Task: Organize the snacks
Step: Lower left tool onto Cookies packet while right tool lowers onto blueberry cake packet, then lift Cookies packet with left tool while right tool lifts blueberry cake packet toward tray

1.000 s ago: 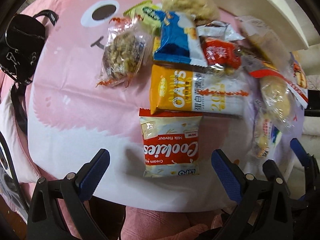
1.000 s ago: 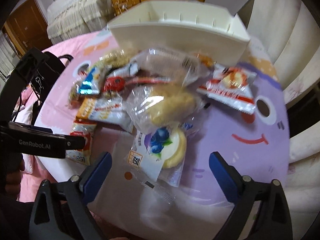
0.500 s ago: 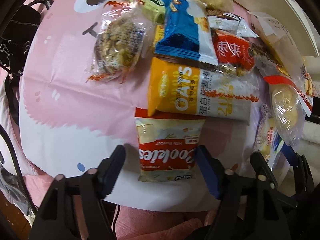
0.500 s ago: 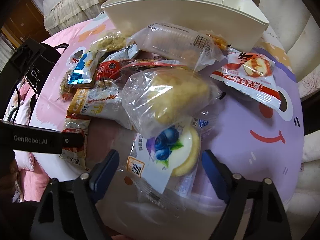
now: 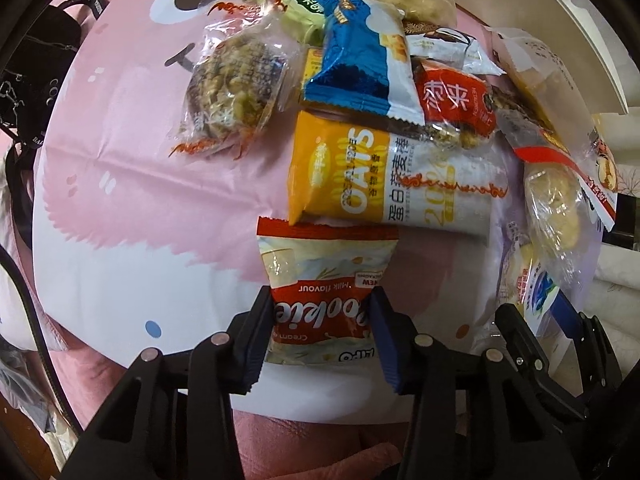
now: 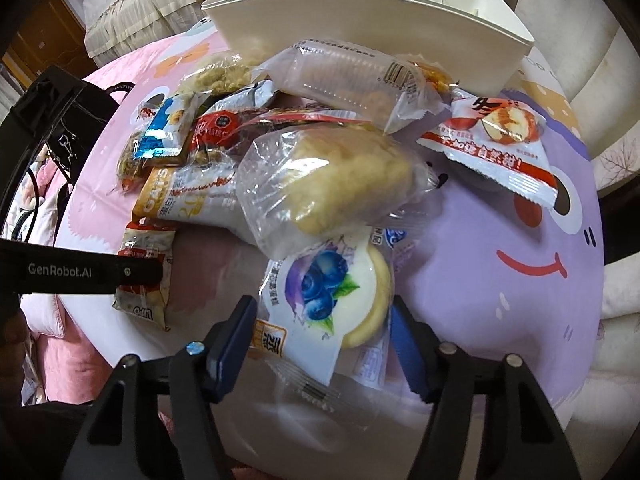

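White bin (image 6: 360, 12) stands behind the heaped snack packets (image 6: 328, 176).

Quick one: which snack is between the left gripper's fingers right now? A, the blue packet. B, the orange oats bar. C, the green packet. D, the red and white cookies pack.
D: the left gripper has its blue fingers pressed against both sides of the cookies pack, below the oats bar.

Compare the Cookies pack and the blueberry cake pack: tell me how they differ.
The Cookies pack is opaque red and cream; the blueberry cake pack is partly clear, showing a round cake. The left gripper pinches the Cookies pack; the right gripper only straddles the blueberry cake pack. Both lie at the pile's near edge.
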Tool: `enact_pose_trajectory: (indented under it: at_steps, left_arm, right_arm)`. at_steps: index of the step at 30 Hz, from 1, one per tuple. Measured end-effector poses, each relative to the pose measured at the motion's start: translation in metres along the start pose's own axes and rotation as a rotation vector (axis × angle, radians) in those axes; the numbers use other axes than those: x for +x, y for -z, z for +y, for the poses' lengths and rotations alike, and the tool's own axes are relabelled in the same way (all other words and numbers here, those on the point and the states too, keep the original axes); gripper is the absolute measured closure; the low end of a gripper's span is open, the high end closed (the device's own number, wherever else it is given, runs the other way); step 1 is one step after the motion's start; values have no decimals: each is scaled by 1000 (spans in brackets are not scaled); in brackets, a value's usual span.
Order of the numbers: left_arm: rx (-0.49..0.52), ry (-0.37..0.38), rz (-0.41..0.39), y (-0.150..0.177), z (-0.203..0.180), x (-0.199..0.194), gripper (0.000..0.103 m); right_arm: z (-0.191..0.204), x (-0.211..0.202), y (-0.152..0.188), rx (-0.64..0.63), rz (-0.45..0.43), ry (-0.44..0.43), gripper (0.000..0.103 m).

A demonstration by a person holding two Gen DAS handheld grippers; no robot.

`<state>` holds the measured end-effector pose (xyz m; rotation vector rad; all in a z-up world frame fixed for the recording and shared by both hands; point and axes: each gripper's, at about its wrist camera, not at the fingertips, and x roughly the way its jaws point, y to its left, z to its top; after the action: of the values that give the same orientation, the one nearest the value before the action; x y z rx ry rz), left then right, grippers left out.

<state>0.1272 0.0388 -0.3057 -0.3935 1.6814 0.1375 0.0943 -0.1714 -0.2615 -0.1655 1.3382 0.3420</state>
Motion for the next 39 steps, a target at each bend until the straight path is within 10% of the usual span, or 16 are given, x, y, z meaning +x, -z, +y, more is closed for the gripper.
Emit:
enact_pose_trajectory:
  at_steps: [21,39]
  left_arm:
    - [-32,24,-139,100,19,-82,58]
    - [100,22,-322,27,-17,-204,58]
  right_arm:
    - [-12,-56,44,28,-112,25,44]
    - [-55,-133,-7,125,-334,47,44]
